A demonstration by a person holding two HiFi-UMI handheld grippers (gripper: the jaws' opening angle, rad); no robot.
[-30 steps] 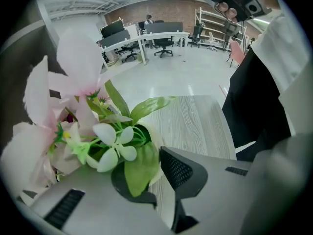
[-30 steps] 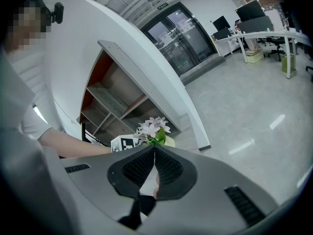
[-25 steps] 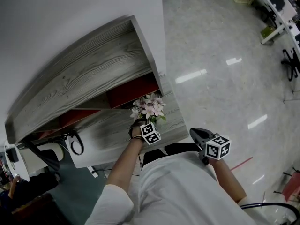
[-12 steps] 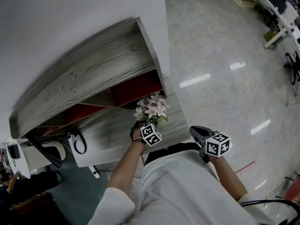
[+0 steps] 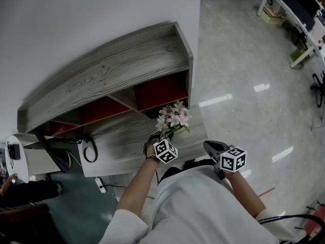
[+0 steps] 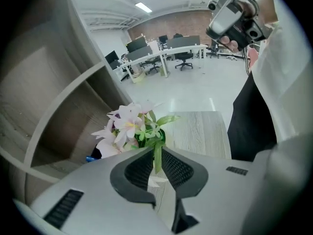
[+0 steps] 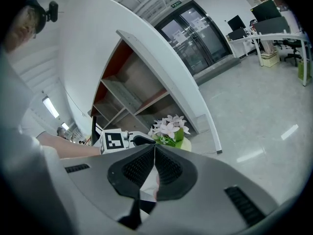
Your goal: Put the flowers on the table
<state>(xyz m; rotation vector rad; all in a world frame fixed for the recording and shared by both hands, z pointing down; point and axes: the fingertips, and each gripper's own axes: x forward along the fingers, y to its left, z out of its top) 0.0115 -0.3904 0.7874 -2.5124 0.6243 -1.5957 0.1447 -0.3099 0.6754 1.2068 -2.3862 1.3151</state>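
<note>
Flowers: a small pink-and-white bunch with green leaves, listed last below. Entries run by size.

1. Floor (image 5: 244,85). Pale and glossy, lying open past the right end of the furniture. It would catch anything that slipped off that end.

2. Shelf unit (image 5: 111,70). Grey wood grain with red-backed compartments, standing against the white wall. Its top board overhangs the rear of the surface, so headroom there looks limited.

3. Surface (image 5: 122,141). A grey wood-grain ledge in front of the compartments. Its right edge ends just beyond the bunch and its front edge runs close to the person's body. Bare room extends leftward as far as a black cable loop (image 5: 89,149).

4. Right gripper (image 5: 209,145). Jaws are together with nothing between them. It is held off the right end of the surface and well clear, probably to leave room for the other gripper.

5. Left gripper (image 5: 160,134). Jaws are clamped on the green stem, so the blooms stand upright above them.

6. Flowers (image 5: 173,117). Held over the right end of the surface, in front of the rightmost compartment. Whether the stem base touches the wood cannot be told. Judged close to being set down, and a spot a little left and inward would keep the bunch off both edges.
</note>
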